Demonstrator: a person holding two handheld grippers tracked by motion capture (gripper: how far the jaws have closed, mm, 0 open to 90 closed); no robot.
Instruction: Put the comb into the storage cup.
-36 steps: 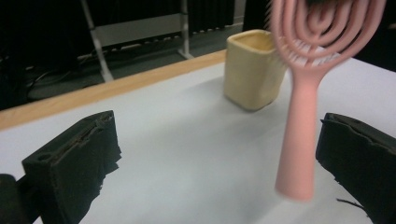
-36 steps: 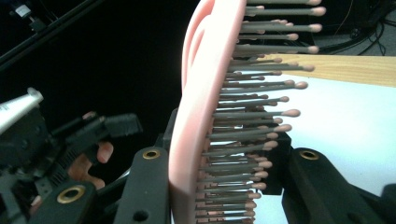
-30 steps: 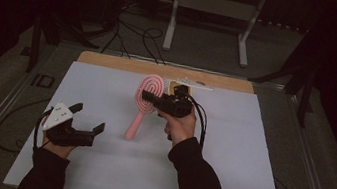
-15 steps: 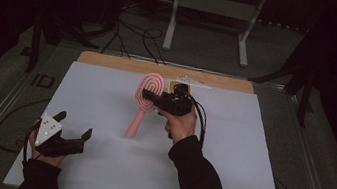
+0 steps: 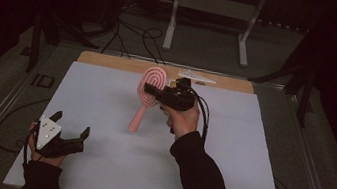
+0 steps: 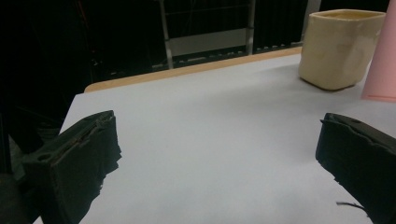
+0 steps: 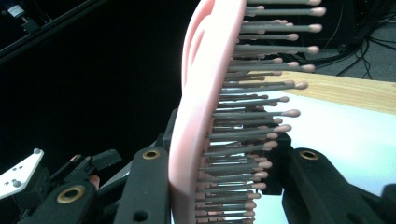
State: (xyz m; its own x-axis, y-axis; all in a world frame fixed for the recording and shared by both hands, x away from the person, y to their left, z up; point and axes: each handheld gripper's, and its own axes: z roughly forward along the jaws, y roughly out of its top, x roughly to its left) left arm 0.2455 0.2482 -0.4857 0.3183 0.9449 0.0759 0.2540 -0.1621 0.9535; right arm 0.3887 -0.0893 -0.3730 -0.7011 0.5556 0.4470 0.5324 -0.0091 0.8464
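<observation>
Right gripper view: right gripper clamped across the head of the pink hairbrush, one jaw on the smooth back, the other in among the bristles, so gripped flat-to-flat where the head is thinnest and least likely to twist. Held with bristles turned sideways and the handle hanging down (judging by the high view, where the hairbrush stands tilted, handle tip just touching or barely off the white mat, cannot tell which). Probably carried this way to keep the long handle clear for a set-down or a hand-over.

High view again: left gripper well apart from the hairbrush, nearer the person's edge and off to its left, jaws spread wide with nothing between them. Looks parked and ready rather than working, out of the brush's path.

Left gripper view: left gripper's jaws far apart over bare mat, a cream square cup beyond, standing upright just beside the hairbrush's pink edge, perhaps the place meant to receive the brush.
</observation>
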